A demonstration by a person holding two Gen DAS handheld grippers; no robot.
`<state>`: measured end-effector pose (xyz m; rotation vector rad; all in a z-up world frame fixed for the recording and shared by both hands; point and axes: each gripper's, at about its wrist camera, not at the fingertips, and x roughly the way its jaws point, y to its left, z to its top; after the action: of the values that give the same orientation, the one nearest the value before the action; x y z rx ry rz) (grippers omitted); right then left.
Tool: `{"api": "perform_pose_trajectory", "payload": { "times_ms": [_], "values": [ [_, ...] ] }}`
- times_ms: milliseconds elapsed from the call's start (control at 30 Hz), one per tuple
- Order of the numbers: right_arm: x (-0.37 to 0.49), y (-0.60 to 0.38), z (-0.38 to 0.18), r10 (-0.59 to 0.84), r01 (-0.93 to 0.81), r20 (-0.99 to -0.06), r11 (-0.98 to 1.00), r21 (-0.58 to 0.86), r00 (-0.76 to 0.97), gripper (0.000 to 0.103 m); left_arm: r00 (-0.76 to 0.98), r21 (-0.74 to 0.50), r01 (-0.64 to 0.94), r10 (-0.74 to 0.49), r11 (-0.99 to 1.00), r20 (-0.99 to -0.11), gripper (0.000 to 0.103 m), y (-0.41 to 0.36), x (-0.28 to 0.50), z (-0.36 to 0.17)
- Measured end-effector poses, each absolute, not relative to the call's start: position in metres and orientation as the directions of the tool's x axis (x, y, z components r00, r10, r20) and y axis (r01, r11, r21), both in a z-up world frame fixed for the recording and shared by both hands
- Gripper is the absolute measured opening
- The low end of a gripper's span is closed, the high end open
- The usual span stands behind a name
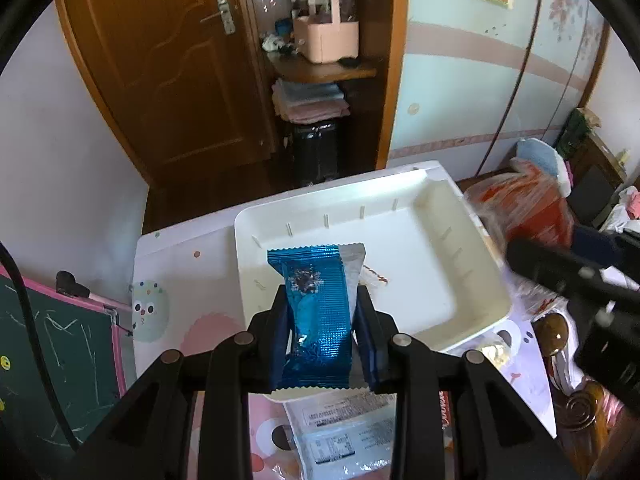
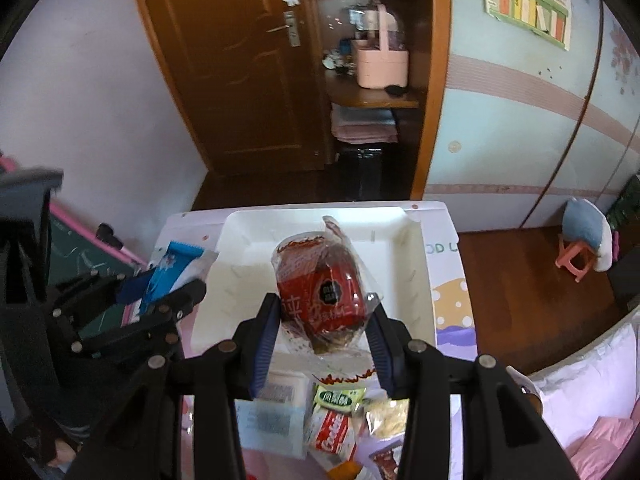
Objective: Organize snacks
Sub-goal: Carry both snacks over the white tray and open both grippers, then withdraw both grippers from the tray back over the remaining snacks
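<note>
left gripper: clamped on blue pack, pads squeezing both long edges at mid-length; also seen at left of right wrist view, blue pack sticking out past the fingers.
blue pack: foil wrapper, crimped ends, held up over near edge of white tray; far end hangs over tray floor. Not touching tray as far as I can tell.
blue pack handling: light, thin, slick foil; likely crushable inside, so side pinch at mid-length is fine, keep squeeze mild.
white tray: on printed table, ribbed walls; tray floor mostly bare, one small wrapper edge showing behind blue pack.
right gripper: closed on red pack, pads on clear film at both sides near its lower half.
red pack: round red snack in loose clear film, held over tray middle; contact with floor unclear.
red pack handling: light, soft film, slippery and puffy; can twist or slide in the pinch. Best hold is across the firm body, not the loose film ends.
loose snacks: pile on table near tray's front edge, under both grippers; still to sort.
step guess: both packs going into tray.
</note>
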<state>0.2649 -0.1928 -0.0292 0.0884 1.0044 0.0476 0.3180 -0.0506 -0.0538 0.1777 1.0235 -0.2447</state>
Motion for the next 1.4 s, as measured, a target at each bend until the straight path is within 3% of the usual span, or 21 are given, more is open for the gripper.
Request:
{"api": "perform_pose_trajectory", "payload": {
  "times_ms": [700, 767, 833, 933, 1033, 1167, 1400],
  "values": [
    [0.34, -0.205, -0.08, -0.021, 0.093, -0.907, 0.995, 0.021, 0.421, 0.045, 0.395, 0.066, 0.258, -0.042, 0.964, -0.918, 0.03, -0.058, 0.379, -0.118],
    [0.345, -0.205, -0.085, -0.026, 0.094, -0.911, 0.995, 0.015, 0.412, 0.046, 0.394, 0.075, 0.257, -0.034, 0.964, -0.919, 0.037, -0.059, 0.382, -0.121],
    [0.347, -0.206, -0.088, -0.025, 0.098, -0.911, 0.995, 0.017, 0.412, 0.048, 0.401, 0.086, 0.248, -0.021, 0.965, -0.916, 0.062, -0.058, 0.384, -0.122],
    [0.348, -0.206, -0.09, -0.04, 0.108, -0.908, 0.994, 0.006, 0.417, 0.05, 0.429, 0.098, 0.232, -0.011, 0.968, -0.903, 0.083, -0.056, 0.384, -0.119],
    [0.347, -0.209, -0.089, -0.019, 0.108, -0.91, 0.994, 0.029, 0.415, 0.052, 0.432, 0.092, 0.231, -0.018, 0.969, -0.902, 0.09, -0.055, 0.385, -0.116],
    [0.342, -0.209, -0.085, -0.016, 0.115, -0.903, 0.993, 0.037, 0.43, 0.064, 0.419, 0.078, 0.229, -0.026, 0.97, -0.907, 0.09, -0.052, 0.383, -0.114],
    [0.331, -0.215, -0.078, -0.008, 0.148, -0.899, 0.987, 0.064, 0.438, 0.066, 0.437, 0.066, 0.217, -0.037, 0.974, -0.899, 0.09, -0.048, 0.371, -0.098]
  ]
}}
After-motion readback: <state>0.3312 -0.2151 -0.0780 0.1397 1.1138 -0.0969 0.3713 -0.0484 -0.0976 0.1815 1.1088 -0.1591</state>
